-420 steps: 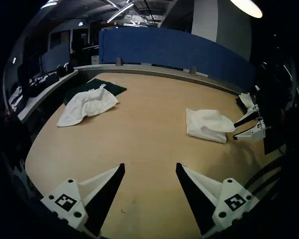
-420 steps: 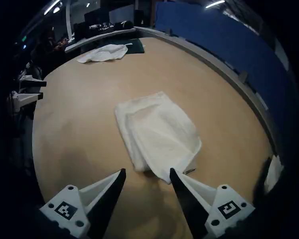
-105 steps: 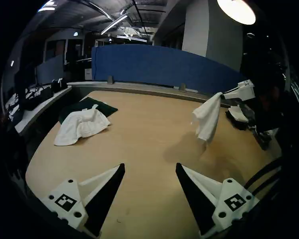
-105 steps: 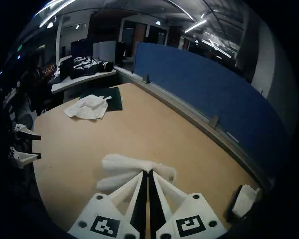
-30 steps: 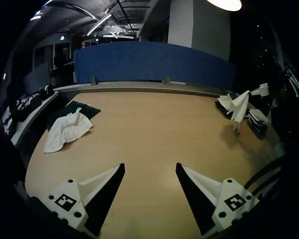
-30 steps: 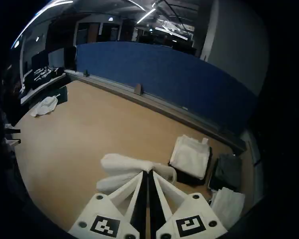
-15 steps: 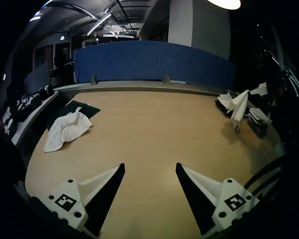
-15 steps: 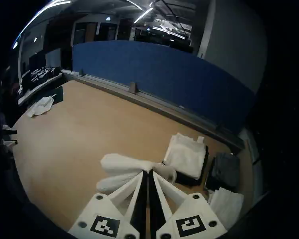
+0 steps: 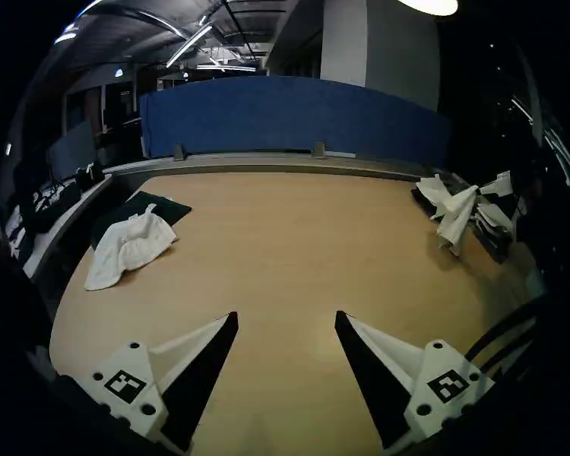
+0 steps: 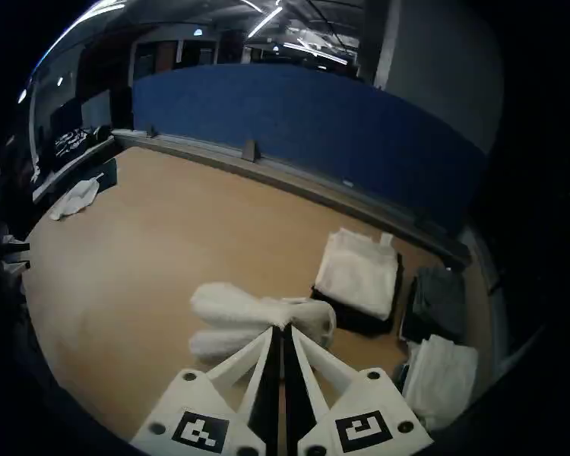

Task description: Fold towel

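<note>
No words, numbers or brand names can be read. The only printed marks are black-and-white square coded markers [image 9: 125,384] on the left gripper [image 9: 285,315] and right gripper [image 10: 283,328]. A possible tag on the stacked white towel [image 10: 359,271] is too blurred to read.

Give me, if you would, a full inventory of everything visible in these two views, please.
light wooden table: one, tan, beneath everything.
blue fabric partition: one, blue, along the table's far edge.
crumpled white towel: one, white, far left of the table, partly on the cloth below.
dark green cloth: one, dark green, under that towel.
bunched white towel: one, white, hanging near the folded piles.
folded white towels: two, white, one atop a dark item, another by the table edge.
folded dark grey towel: one, grey, beside them.
left gripper: one, white with black fingers, open over bare table.
right gripper: one, same colours, shut on the bunched white towel.
</note>
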Demonstrator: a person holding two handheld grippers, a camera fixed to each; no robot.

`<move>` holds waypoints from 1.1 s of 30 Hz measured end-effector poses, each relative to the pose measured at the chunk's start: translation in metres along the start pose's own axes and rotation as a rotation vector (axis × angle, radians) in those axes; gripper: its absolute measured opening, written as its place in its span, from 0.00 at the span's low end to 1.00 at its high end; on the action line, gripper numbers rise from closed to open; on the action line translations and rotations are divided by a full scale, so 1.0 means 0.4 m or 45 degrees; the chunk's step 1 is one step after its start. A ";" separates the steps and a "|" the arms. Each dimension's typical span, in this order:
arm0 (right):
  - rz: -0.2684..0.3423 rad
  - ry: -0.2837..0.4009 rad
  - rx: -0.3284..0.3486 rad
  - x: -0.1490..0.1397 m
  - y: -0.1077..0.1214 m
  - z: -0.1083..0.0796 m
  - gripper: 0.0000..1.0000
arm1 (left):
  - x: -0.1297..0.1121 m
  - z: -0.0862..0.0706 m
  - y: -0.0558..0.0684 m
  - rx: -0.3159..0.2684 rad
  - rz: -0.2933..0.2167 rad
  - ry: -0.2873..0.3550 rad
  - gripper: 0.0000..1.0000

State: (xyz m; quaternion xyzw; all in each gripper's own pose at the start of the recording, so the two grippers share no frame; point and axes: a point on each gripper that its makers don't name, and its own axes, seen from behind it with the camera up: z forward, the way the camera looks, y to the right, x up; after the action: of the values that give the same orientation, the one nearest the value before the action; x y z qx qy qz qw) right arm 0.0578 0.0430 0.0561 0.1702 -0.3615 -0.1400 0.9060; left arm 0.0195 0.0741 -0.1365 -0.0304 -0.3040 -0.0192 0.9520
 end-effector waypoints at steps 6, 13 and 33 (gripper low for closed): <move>0.091 -0.080 -0.025 -0.175 0.008 -0.028 0.02 | -0.004 0.005 0.008 -0.008 0.009 -0.008 0.95; 0.261 -0.128 -0.074 -0.356 0.047 -0.067 0.02 | -0.004 0.012 0.025 -0.019 0.024 -0.016 0.95; 0.376 -0.339 -0.145 -0.675 0.077 -0.079 0.03 | -0.005 0.008 0.057 -0.035 0.059 -0.021 0.95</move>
State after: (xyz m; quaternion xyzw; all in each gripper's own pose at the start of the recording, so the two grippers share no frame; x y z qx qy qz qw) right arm -0.1050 0.1790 -0.1166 0.0438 -0.4904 -0.0473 0.8691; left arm 0.0173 0.0969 -0.1360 -0.0507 -0.3108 -0.0013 0.9491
